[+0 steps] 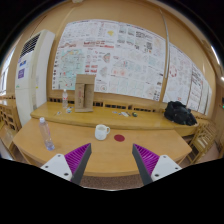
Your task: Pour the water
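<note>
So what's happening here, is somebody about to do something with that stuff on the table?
A person holds a hand-held gripper over a wooden table; its jaws stand open and hold nothing. Beyond them sit a clear water bottle toward the left and a white mug near the middle, both untouched. A small red object lies beside the mug. No pouring has started.

Light: I see warm, even indoor light.
Shadows: soft and faint on the table (110, 145).
Distortion: strong fisheye bending toward the edges.
Focus: distant wall posters (120, 60) illegible.
</note>
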The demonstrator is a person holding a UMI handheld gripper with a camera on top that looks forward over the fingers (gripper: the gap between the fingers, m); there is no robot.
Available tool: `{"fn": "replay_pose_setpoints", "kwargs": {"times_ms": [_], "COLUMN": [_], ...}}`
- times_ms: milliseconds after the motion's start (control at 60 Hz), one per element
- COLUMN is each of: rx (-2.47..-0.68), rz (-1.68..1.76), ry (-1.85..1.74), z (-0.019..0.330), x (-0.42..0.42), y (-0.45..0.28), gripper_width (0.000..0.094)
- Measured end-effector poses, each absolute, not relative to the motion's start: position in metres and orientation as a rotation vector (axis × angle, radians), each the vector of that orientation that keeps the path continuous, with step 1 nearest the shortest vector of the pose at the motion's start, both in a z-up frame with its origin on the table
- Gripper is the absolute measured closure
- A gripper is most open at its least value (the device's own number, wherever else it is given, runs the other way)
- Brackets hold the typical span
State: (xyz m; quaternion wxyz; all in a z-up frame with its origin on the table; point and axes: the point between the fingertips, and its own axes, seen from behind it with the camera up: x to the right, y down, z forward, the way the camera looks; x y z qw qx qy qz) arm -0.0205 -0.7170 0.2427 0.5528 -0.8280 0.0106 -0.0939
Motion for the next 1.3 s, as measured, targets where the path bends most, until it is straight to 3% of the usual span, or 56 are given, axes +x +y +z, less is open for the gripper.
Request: {"fn": "replay_pose_setpoints", "kwargs": {"times_ms": [150,317,533,633,867,1083,1233,1267,1300], "rx": [-1.988,-2.056,-2.162,-2.177,-2.06,-1.966,-1.924,-1.92,-1.906], "rz": [-0.247,-0.248,-0.185,-0.111,0.011,0.021,0.05,0.046,0.024], "ry": [0.034,0.048,-0.011,-0.055,-0.115,-0.082,-0.072,-0.081,-0.083], "z": [0.222,0.164,0.076,0.052,0.046,0.04,0.032,0.031,0.031], "x": [-0.023,-0.047,-0.149,-0.216,-0.342,-0.377,-0.393,-0.393,-0.388], "y": [-0.729,-0.751,-0.758,-0.737,-0.622,-0.507,-0.469,-0.465,-0.461], "gripper_width": [0.0085,0.0076,0.0085,0.0086,0.0088,0.0104,0.0203,0.0249,0.0359]}}
